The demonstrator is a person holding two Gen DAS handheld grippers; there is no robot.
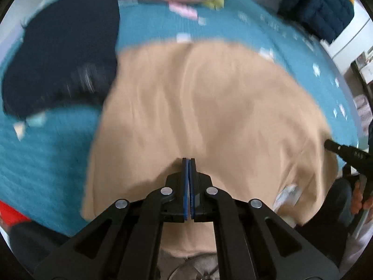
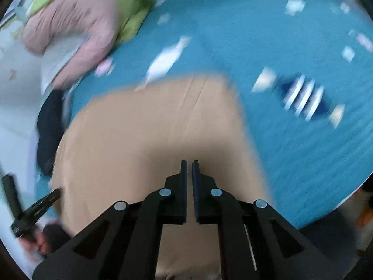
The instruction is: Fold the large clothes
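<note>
While both hand-held grippers (image 1: 188,159) (image 2: 189,161) pinch shut, empty, tan garment (image 1: 198,107) lies beneath

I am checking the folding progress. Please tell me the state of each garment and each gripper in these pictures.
tan garment: spread on the teal cover, near edge hanging over the side.
dark navy garment: lying bunched beside the tan one.
pink garment: piled at the far edge.
green garment: piled with the pink one.
left gripper: shut; grip on the cloth not discernible.
right gripper: shut; grip not discernible.
</note>
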